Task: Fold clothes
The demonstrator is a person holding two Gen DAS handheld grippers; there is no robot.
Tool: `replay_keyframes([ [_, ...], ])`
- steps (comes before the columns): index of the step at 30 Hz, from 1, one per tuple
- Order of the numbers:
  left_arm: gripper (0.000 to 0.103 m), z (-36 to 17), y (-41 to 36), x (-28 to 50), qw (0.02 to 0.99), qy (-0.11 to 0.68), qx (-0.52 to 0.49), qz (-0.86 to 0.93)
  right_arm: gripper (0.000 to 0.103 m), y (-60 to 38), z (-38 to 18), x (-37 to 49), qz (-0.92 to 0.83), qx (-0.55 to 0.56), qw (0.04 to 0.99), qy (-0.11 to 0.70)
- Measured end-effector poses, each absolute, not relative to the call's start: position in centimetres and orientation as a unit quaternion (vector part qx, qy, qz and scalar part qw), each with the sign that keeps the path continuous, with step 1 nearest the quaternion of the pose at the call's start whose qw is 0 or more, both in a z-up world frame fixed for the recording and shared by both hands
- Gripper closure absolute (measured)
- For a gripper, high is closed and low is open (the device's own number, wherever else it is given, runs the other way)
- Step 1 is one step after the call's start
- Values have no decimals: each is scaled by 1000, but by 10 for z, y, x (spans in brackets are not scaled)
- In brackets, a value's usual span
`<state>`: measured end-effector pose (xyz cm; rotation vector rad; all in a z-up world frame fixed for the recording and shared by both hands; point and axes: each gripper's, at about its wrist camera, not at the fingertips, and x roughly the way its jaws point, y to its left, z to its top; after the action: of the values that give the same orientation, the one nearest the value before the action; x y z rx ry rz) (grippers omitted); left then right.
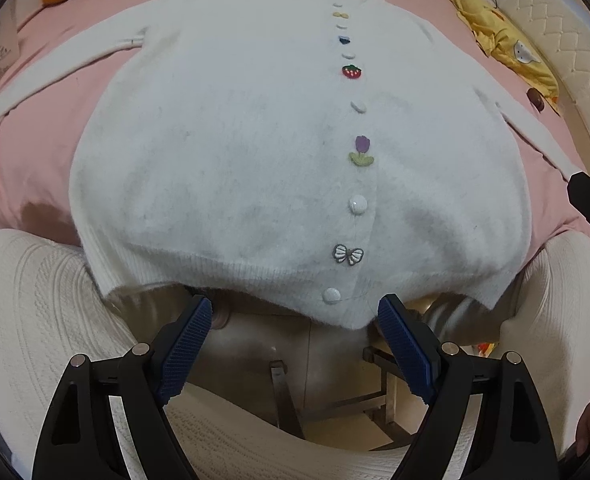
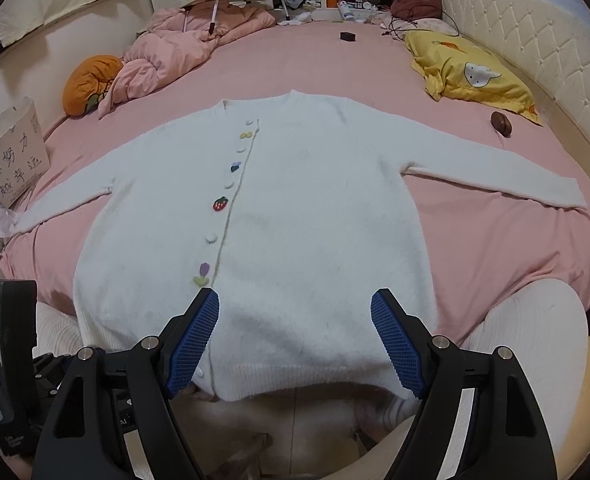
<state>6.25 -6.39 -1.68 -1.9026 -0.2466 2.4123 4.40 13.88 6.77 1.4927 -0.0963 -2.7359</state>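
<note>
Both tools, left (image 1: pixel 293 336) and right (image 2: pixel 295 334), hang wide open, gripping nothing, right by the cardigan's (image 2: pixel 255 220) hem. It's lying flat and buttoned on the pink bed (image 2: pixel 475 240), sleeves spread out, so no fold's been made yet; basically everything's left.

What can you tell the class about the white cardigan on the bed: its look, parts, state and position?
The white cardigan looks fuzzy and soft, with a ribbed hem. It lies flat, face up and buttoned on the pink bedsheet, both sleeves spread outward and its hem hanging slightly over the bed's near edge. Down its front run white buttons and small patches: a strawberry, a tulip and a bow. Nothing grips it.
</note>
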Motion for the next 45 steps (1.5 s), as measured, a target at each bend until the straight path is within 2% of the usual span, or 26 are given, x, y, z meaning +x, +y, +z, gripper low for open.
replay_keyframes([
  [10,18,-21,-65,60,30,-88,-624,776,24,140,60,41,-869,494,14,-37],
  [27,18,-40,-67,43,23,-92,-641,762,24,187,29,18,-836,533,-28,-127],
  [34,18,-45,-68,24,14,-97,-637,765,24,201,17,1,-825,545,-8,-153],
  [40,18,-55,-68,2,11,-99,-629,771,24,244,18,-23,-828,520,-17,-209],
  [45,17,-64,-58,-13,17,-90,-609,788,24,318,15,-45,-811,474,-42,-339],
])
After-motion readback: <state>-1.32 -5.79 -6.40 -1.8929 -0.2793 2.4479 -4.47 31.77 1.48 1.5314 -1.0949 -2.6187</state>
